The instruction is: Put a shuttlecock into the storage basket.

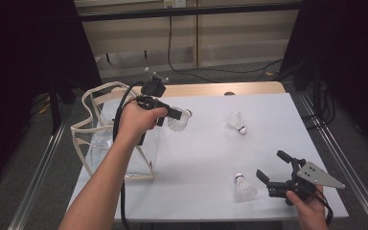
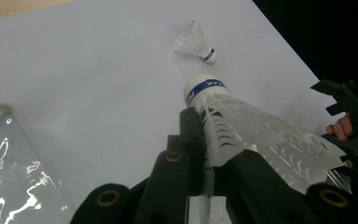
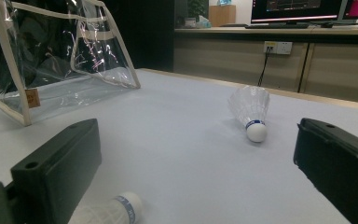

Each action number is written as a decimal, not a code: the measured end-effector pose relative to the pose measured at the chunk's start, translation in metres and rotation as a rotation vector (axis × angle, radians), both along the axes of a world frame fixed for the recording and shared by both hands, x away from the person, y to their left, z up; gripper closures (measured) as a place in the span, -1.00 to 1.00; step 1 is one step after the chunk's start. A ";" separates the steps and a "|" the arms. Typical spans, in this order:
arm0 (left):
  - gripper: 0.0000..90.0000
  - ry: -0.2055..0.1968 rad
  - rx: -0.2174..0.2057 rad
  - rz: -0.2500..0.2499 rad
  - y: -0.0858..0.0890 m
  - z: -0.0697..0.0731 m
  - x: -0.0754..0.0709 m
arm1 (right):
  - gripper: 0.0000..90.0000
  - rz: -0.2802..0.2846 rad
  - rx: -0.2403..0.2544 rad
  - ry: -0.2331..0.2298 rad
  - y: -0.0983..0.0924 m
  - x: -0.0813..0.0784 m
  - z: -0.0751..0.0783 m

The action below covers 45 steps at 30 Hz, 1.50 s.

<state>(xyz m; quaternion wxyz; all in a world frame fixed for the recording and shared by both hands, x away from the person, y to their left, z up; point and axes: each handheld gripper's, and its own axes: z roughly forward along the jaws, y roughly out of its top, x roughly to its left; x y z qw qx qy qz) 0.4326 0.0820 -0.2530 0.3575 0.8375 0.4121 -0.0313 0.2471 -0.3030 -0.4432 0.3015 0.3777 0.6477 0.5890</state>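
Jaws of the left gripper (image 1: 176, 115) pinch a shuttlecock (image 1: 178, 120) by its skirt, held up above the counter (image 1: 206, 143) just right of the clear bag (image 1: 110, 134). Right gripper (image 1: 273, 167) jaws spread wide, nothing between them, low at the counter's near right corner.

Second shuttlecock (image 1: 237, 123) lies right of centre; third (image 1: 244, 188) lies just left of the right gripper. Bag overhangs the left edge. Wide bare counter between the held shuttlecock and the other two, open room mid-counter.

Left gripper view: cork (image 2: 205, 88) with blue band points away, skirt clamped between the jaws, bag corner (image 2: 14, 168) at lower left, right gripper (image 2: 354, 121) at the far side.

Right gripper view: low angle, bag (image 3: 60, 65) standing upright, third shuttlecock's cork (image 3: 121, 207) beside the left jaw, second one (image 3: 251, 112) ahead between the jaws, far off.
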 end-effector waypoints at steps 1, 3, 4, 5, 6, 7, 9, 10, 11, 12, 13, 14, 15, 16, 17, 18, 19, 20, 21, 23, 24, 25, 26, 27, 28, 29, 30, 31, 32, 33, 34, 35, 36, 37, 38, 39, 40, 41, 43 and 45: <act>0.97 0.002 -0.001 0.000 0.000 0.001 0.000 | -0.99 -0.001 0.001 -0.002 0.000 0.000 0.000; 0.97 0.001 -0.001 0.004 0.001 0.002 0.001 | -0.99 0.000 0.000 -0.001 0.000 0.000 0.000; 0.97 0.003 -0.001 0.004 0.001 0.002 0.001 | -0.99 0.001 0.000 -0.001 0.000 0.000 0.000; 0.97 0.001 0.000 0.006 0.002 0.003 0.001 | -0.99 0.000 0.000 -0.001 0.000 0.000 0.000; 0.97 0.001 0.000 0.006 0.002 0.003 0.001 | -0.99 0.002 0.001 0.000 0.000 0.000 0.000; 0.97 0.003 -0.003 0.009 0.002 0.003 0.001 | -0.99 0.002 0.001 0.001 0.000 0.000 0.000; 0.97 0.001 -0.003 0.008 0.003 0.004 0.002 | -0.99 0.001 0.001 0.000 0.000 0.000 0.000; 0.97 0.001 0.000 0.008 0.003 0.004 0.002 | -0.99 0.001 0.001 0.000 0.000 0.000 0.000; 0.97 0.002 0.000 0.007 0.003 0.005 0.002 | -0.99 0.000 0.002 -0.002 0.000 0.000 0.000; 0.97 0.002 0.000 0.010 0.003 0.005 0.002 | -0.99 0.000 0.002 -0.002 0.000 0.000 0.000; 0.97 0.003 0.000 0.009 0.004 0.006 0.002 | -0.99 0.000 0.002 -0.001 0.000 0.000 0.000; 0.97 0.000 0.004 0.007 0.004 0.007 0.003 | -0.99 0.001 0.002 -0.002 0.000 0.000 0.000; 0.97 -0.001 0.003 0.012 0.005 0.008 0.003 | -0.99 0.002 0.000 -0.001 0.000 0.000 0.000; 0.97 -0.001 0.001 0.015 0.005 0.008 0.003 | -0.99 0.002 0.000 -0.001 0.000 0.000 0.000; 0.97 0.001 0.000 0.014 0.006 0.009 0.003 | -0.99 0.002 0.000 -0.001 0.000 0.000 0.000; 0.97 0.001 0.001 0.016 0.006 0.010 0.003 | -0.99 0.003 0.001 -0.001 0.000 0.000 0.000; 0.97 0.000 0.002 0.016 0.006 0.010 0.004 | -0.99 0.004 0.001 -0.002 0.000 0.000 0.000; 0.97 0.002 0.004 0.016 0.007 0.010 0.004 | -0.99 0.003 0.002 -0.003 0.000 0.000 0.000; 0.97 0.005 0.005 0.018 0.007 0.010 0.004 | -0.99 0.004 0.001 -0.001 0.000 0.000 0.000; 0.97 0.007 -0.002 0.022 0.007 0.011 0.004 | -0.99 0.004 0.001 -0.002 0.000 0.000 0.000; 0.97 0.008 0.000 0.023 0.008 0.011 0.004 | -0.99 0.002 0.001 -0.002 0.000 0.000 0.000; 0.97 0.009 0.001 0.026 0.008 0.011 0.004 | -0.99 0.002 0.001 -0.002 0.000 0.000 0.000; 0.97 0.009 0.001 0.026 0.009 0.012 0.004 | -0.99 0.002 0.002 -0.002 0.000 0.000 0.000; 0.97 0.007 0.004 0.021 0.009 0.012 0.005 | -0.99 0.001 0.002 -0.002 0.000 0.000 0.000; 0.97 0.007 0.004 0.023 0.010 0.013 0.005 | -0.99 0.000 0.002 -0.001 0.000 0.000 0.000; 0.97 0.007 0.004 0.023 0.010 0.013 0.005 | -0.99 0.000 0.005 0.000 0.000 0.000 0.000; 0.97 0.008 0.002 0.025 0.010 0.014 0.005 | -0.99 0.000 0.004 -0.001 0.000 0.000 0.000; 0.97 0.010 -0.002 0.027 0.010 0.014 0.005 | -0.99 0.001 0.003 -0.002 0.000 0.000 0.000; 0.97 0.011 -0.002 0.028 0.011 0.014 0.005 | -0.99 0.001 0.003 -0.002 0.000 0.000 0.000; 0.97 0.012 0.000 0.027 0.010 0.014 0.005 | -0.99 0.002 0.001 -0.003 0.000 0.000 0.000; 0.97 0.013 -0.001 0.027 0.010 0.015 0.005 | -0.99 0.001 0.003 -0.004 0.000 0.000 0.000; 0.97 0.015 0.000 0.026 0.010 0.015 0.005 | -0.99 0.002 0.001 -0.003 0.000 0.000 0.000; 0.97 0.015 0.000 0.025 0.010 0.015 0.005 | -0.99 0.002 0.002 -0.002 0.000 0.000 0.000; 0.97 0.015 0.002 0.024 0.010 0.015 0.005 | -0.99 0.002 0.001 -0.003 0.000 0.000 0.000; 0.97 0.016 0.002 0.026 0.009 0.015 0.005 | -0.99 0.001 0.001 -0.002 0.000 0.000 0.000; 0.97 0.016 0.002 0.023 0.009 0.016 0.006 | -0.99 0.001 0.002 -0.003 0.000 0.000 0.000; 0.97 0.018 0.002 0.022 0.009 0.016 0.006 | -0.99 0.001 0.002 -0.003 0.000 0.000 0.000; 0.97 0.018 0.001 0.023 0.009 0.016 0.007 | -0.99 0.000 0.002 -0.003 0.000 0.000 0.000; 0.97 0.019 0.001 0.023 0.009 0.017 0.007 | -0.99 0.002 0.002 -0.002 0.000 0.000 0.000; 0.97 0.018 0.000 0.028 0.009 0.018 0.007 | -0.99 0.001 0.004 -0.001 0.000 0.000 0.000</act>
